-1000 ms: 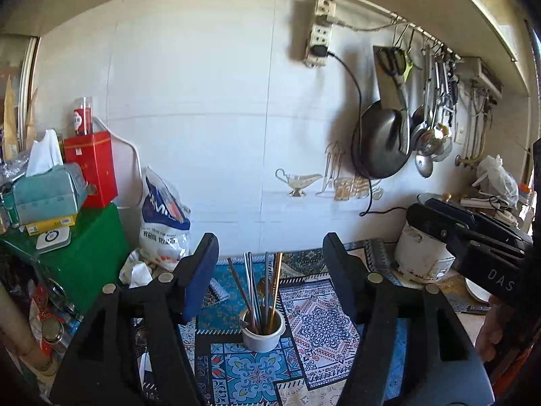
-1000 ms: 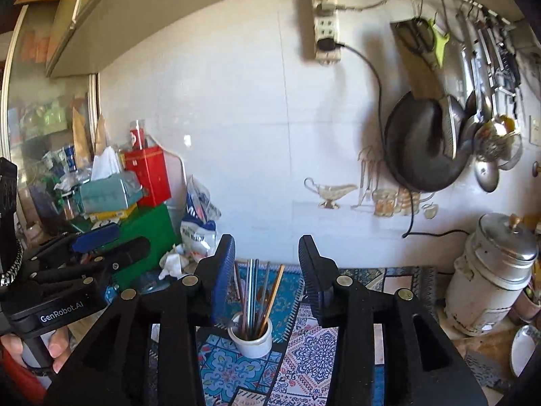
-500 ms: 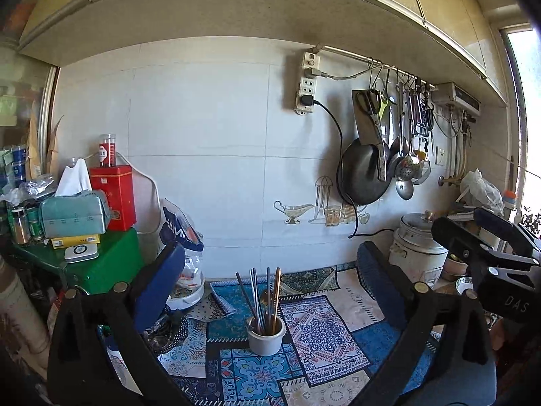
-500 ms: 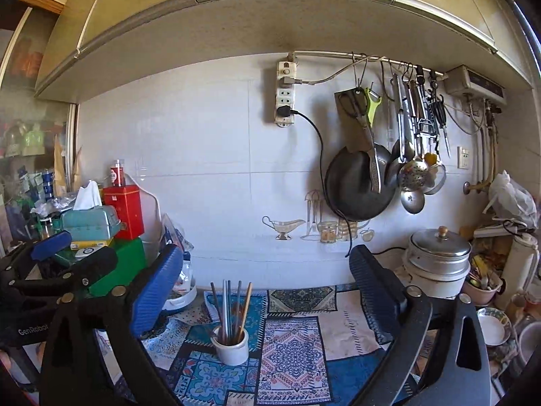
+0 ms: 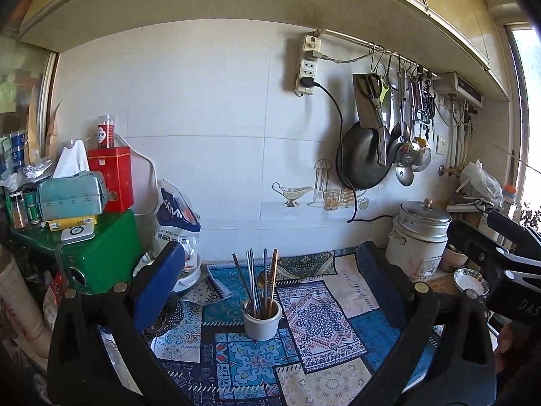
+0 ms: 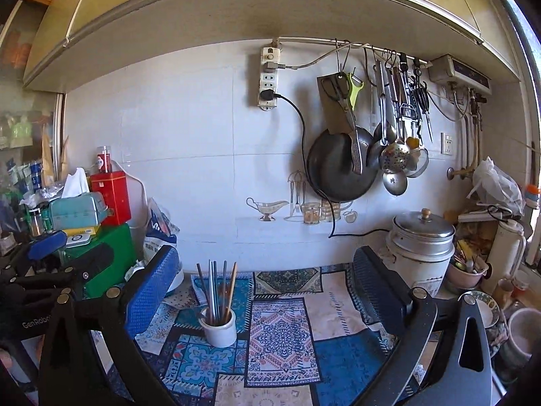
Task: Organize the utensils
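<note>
Standing wide with nothing between their jaws, the left gripper [image 5: 270, 284] and right gripper [image 6: 267, 280] both face a white cup [image 5: 262, 319] of chopsticks [image 5: 260, 277] and a spoon. The cup sits ahead of the jaws, between the left pair and nearer the left finger of the right pair, on a patterned mat [image 6: 284, 345]. Judging by this, the sorting looks finished or paused; any next move calls for closing in on one utensil.
</note>
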A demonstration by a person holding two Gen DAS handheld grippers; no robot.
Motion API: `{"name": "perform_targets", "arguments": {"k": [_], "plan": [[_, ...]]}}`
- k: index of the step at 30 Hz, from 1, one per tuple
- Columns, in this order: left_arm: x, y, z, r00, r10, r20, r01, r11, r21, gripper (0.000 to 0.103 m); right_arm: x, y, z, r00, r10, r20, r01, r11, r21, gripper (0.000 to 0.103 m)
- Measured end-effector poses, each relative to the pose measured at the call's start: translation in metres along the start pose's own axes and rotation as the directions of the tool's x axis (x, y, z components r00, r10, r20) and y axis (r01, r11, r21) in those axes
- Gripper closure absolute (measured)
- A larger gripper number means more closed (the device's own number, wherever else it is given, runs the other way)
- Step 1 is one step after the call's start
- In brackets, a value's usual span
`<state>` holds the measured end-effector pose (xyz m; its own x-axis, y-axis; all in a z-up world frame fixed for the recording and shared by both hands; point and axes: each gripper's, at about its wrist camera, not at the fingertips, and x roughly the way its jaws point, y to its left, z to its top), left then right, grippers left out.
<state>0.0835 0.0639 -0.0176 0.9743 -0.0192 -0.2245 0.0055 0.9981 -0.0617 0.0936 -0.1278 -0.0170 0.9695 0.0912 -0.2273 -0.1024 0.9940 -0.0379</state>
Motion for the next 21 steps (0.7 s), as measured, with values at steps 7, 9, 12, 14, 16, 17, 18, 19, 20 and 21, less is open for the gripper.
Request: {"name": "perform_targets", "arguments": {"k": [7, 9, 12, 14, 16, 17, 18, 19, 20, 21], "plan": [[0.0015, -0.0018, 0.0000, 1.000, 0.006, 0.004, -0.006, 1.000, 0.001, 0.001, 0.0002, -0.0010, 0.0014, 1.000, 0.009, -0.002, -0.009, 1.000, 0.004, 0.000], [0.0030, -0.0020, 0.0001, 1.000, 0.005, 0.002, -0.005, 1.000, 0.000, 0.001, 0.0013, -0.0010, 0.0017, 1.000, 0.012, -0.007, -0.012, 1.000, 0.008, 0.000], [0.0040, -0.0034, 0.0001, 1.000, 0.007, 0.002, -0.007, 1.000, 0.000, 0.001, 0.0028, -0.0012, 0.0012, 1.000, 0.013, -0.012, -0.013, 1.000, 0.011, 0.000], [0.0046, -0.0037, -0.0002, 1.000, 0.006, 0.000, -0.006, 1.000, 0.000, 0.001, 0.0039, -0.0010, 0.0013, 1.000, 0.013, -0.016, -0.012, 1.000, 0.009, 0.000], [0.0053, -0.0044, -0.0003, 1.000, 0.006, 0.000, -0.006, 1.000, 0.000, 0.001, 0.0040, -0.0013, 0.0014, 1.000, 0.012, -0.016, -0.012, 1.000, 0.009, 0.000], [0.0053, -0.0046, -0.0003, 1.000, 0.006, 0.000, -0.006, 1.000, 0.000, 0.001, 0.0041, -0.0012, 0.0015, 1.000, 0.010, -0.017, -0.010, 1.000, 0.007, 0.000], [0.0053, -0.0048, -0.0003, 1.000, 0.006, 0.000, -0.006, 1.000, 0.000, 0.001, 0.0043, -0.0013, 0.0015, 1.000, 0.009, -0.017, -0.009, 1.000, 0.005, 0.000], [0.0061, -0.0050, -0.0005, 1.000, 0.005, 0.000, -0.005, 1.000, 0.002, 0.001, 0.0044, -0.0015, 0.0017, 1.000, 0.007, -0.017, -0.007, 1.000, 0.004, 0.000], [0.0068, -0.0056, -0.0006, 1.000, 0.005, 0.000, -0.005, 1.000, 0.003, 0.001, 0.0045, -0.0021, 0.0017, 1.000, 0.008, -0.017, -0.008, 1.000, 0.004, 0.000], [0.0075, -0.0065, -0.0008, 1.000, 0.003, -0.001, -0.003, 1.000, 0.006, 0.001, 0.0044, -0.0024, 0.0018, 1.000, 0.009, -0.019, -0.009, 1.000, 0.004, 0.000]]}}
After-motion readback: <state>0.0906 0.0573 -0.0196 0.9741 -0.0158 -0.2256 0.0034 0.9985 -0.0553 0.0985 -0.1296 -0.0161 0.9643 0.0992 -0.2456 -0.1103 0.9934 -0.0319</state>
